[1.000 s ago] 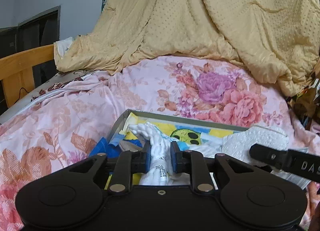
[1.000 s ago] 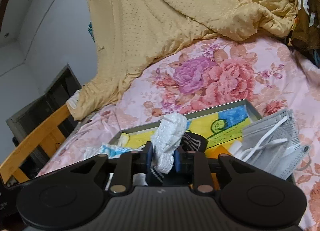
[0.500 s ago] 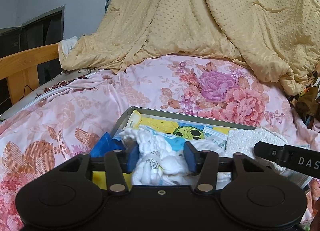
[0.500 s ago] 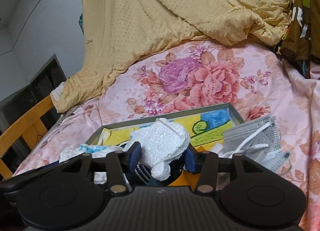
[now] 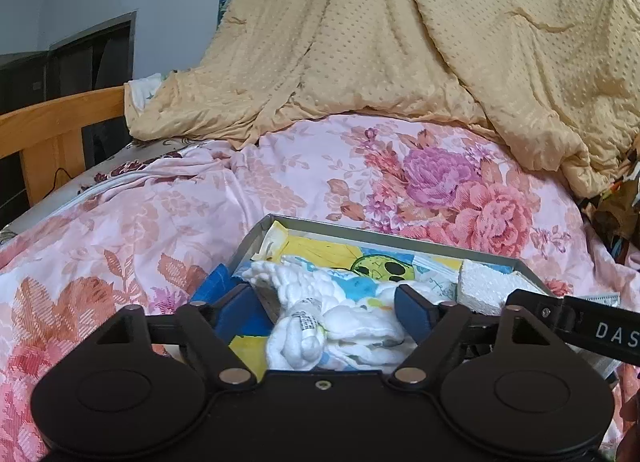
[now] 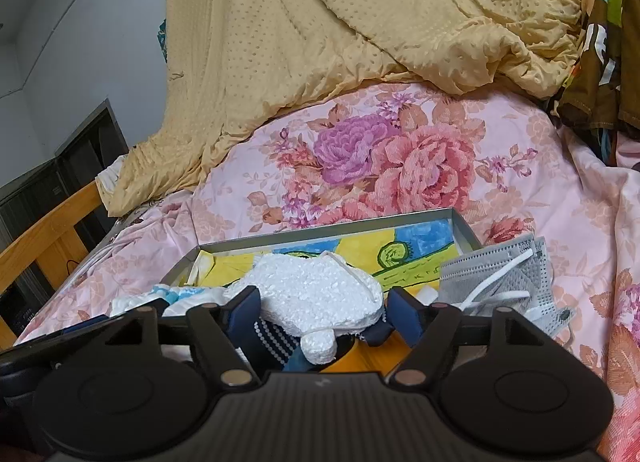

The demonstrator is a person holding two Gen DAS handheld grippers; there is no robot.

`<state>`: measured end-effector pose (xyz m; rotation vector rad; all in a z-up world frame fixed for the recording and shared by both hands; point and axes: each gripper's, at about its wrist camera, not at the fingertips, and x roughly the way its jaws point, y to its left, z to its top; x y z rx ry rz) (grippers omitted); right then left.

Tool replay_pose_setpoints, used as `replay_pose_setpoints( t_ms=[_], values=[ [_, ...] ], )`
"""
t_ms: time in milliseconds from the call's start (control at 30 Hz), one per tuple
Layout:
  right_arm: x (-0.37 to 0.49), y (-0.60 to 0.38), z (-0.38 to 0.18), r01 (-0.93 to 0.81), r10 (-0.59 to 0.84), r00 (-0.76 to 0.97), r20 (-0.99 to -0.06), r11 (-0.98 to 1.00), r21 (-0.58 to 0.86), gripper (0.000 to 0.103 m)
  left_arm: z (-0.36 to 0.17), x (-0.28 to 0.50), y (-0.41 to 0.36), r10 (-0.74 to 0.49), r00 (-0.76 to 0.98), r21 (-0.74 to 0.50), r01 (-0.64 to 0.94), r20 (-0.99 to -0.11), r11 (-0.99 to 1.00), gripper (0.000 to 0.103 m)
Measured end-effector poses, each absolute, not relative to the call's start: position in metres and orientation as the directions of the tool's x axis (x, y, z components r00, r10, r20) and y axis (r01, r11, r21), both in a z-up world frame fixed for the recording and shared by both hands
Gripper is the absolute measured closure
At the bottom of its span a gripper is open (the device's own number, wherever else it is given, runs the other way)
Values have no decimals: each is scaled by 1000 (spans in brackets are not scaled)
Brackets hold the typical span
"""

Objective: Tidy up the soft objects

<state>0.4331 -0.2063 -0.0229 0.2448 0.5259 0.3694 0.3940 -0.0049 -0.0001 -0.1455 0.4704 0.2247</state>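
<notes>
A grey metal tray (image 5: 360, 227) with a yellow and blue picture lining lies on the floral bed cover; it also shows in the right wrist view (image 6: 320, 231). My left gripper (image 5: 326, 308) is open, its jaws wide on either side of a white fluffy cloth bundle (image 5: 316, 310) that rests in the tray. My right gripper (image 6: 322, 308) is open around a white foam piece (image 6: 320, 294) that lies in the tray on a dark striped cloth (image 6: 272, 338). The foam piece also shows in the left wrist view (image 5: 488, 286).
Grey face masks (image 6: 504, 278) hang over the tray's right edge. A blue cloth (image 5: 220, 286) lies at its left edge. A yellow dotted blanket (image 5: 400, 42) is heaped behind. A wooden bed rail (image 5: 52, 130) stands at the left. Dark patterned clothes (image 6: 600, 42) lie at the right.
Both grippers opened wide and let go: the left released the white cloth bundle, the right released the foam piece. Both things now rest in the tray.
</notes>
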Motion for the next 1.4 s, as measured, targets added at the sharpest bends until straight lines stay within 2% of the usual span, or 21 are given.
replay_pose_setpoints(
  t_ms=[100, 733, 1133, 1400],
  values=[
    [433, -206, -23, -280, 404, 800, -443, 906, 318, 21, 0, 394, -1, 188, 865, -105, -265, -464, 958, 15],
    [434, -209, -23, -270, 382, 810, -445, 916, 295, 7, 2, 391, 4, 220, 867, -127, -305, -448, 944, 1],
    [427, -211, -17, -254, 342, 846, -410, 933, 253, 1, 10, 387, 3, 253, 860, -100, -328, -443, 939, 1],
    [414, -218, -8, -246, 327, 863, -385, 938, 244, 0, 22, 374, 3, 263, 867, -93, -330, -424, 939, 1]
  ],
)
